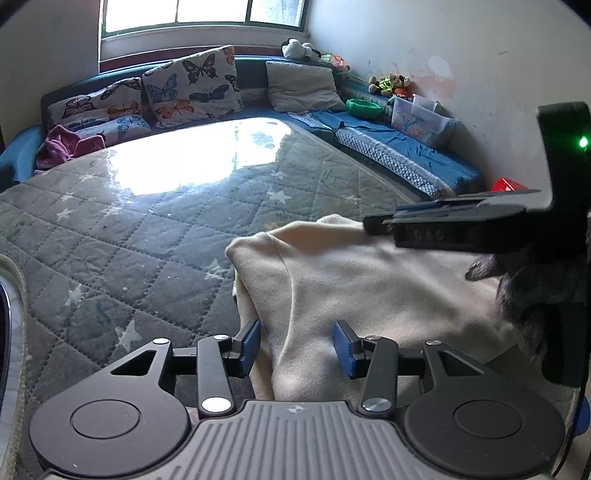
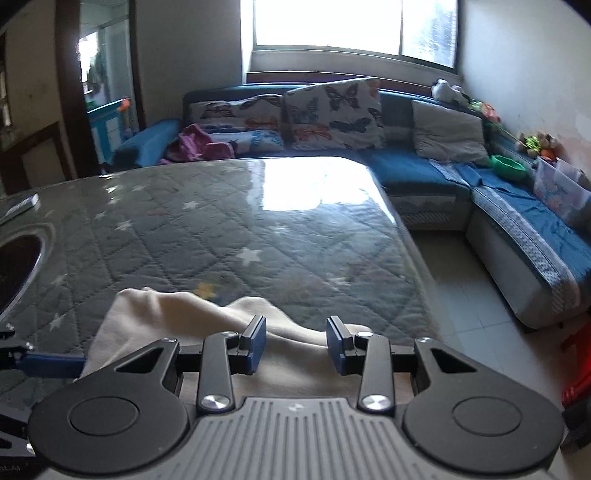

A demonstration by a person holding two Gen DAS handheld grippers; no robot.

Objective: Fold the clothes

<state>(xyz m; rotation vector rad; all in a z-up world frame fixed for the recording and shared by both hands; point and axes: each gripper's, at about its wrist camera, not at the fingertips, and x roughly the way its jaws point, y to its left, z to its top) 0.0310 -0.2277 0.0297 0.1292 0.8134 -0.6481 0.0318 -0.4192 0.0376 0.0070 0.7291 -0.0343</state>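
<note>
Two tools, both parted and gripping nothing: left tool (image 1: 295, 349) straddles a ridge of the cream garment (image 1: 369, 280), right tool (image 2: 296, 345) hovers over its bunched edge on the quilted tabletop (image 2: 221, 229). Between folds, I reckon; next I need corners pinched.

Daylight from the window (image 2: 354, 26) ahead blows out, glaring on the table (image 1: 184, 166); fisheye bends edges, corners dark, slight blur.
</note>
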